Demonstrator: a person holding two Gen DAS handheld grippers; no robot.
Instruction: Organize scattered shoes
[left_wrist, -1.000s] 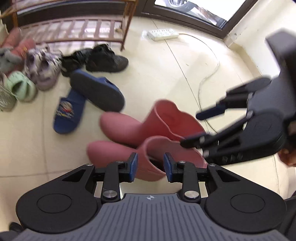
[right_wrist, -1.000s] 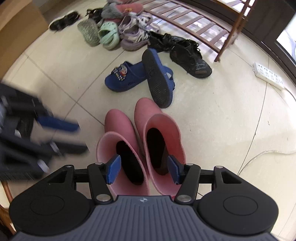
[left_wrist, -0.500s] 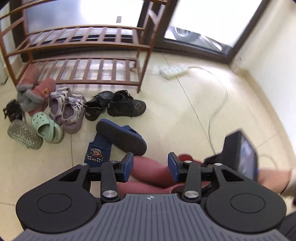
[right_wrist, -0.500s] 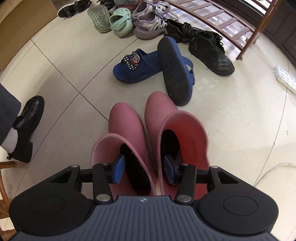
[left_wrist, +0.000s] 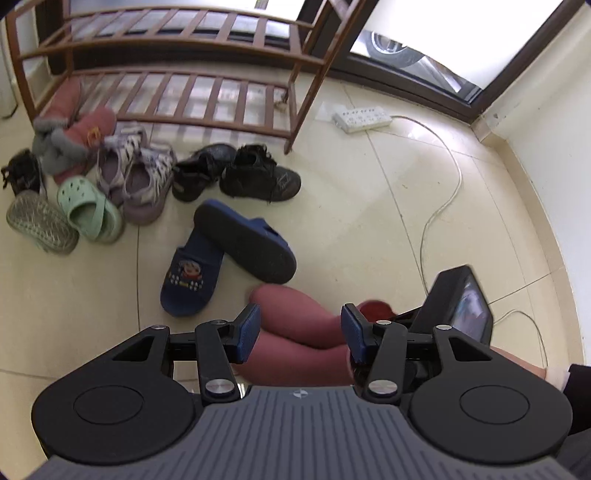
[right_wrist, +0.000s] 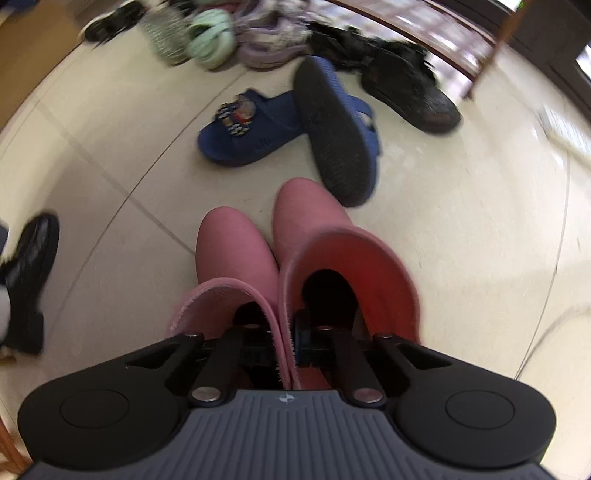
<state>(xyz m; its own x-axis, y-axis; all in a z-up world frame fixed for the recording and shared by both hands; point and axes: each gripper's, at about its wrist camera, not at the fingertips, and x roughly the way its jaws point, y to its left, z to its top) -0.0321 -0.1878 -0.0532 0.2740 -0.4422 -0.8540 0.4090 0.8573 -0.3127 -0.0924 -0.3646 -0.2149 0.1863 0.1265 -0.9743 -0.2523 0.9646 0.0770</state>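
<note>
My right gripper (right_wrist: 287, 341) is clamped on both inner rims of the pink rain boots (right_wrist: 295, 258) (they stand together on the floor tiles (right_wrist: 461, 221)). My left gripper (left_wrist: 299, 332) is opening above them, holding nothing.

You are standing in the entryway of a home. A brown slatted shoe rack (left_wrist: 207, 85) sits against a dark-framed glass door (left_wrist: 424, 66), through which you can make out a car wheel (left_wrist: 391, 44) outside. The floor (left_wrist: 369, 206) is glossy cream tile, and family footwear lies in a heap before the rack: pink rain boots (right_wrist: 295, 266), blue slippers (left_wrist: 229, 254), a green clog (left_wrist: 90, 210), black sneakers (left_wrist: 258, 175). A white power strip (left_wrist: 362, 117) trails its cord by the door.
</note>
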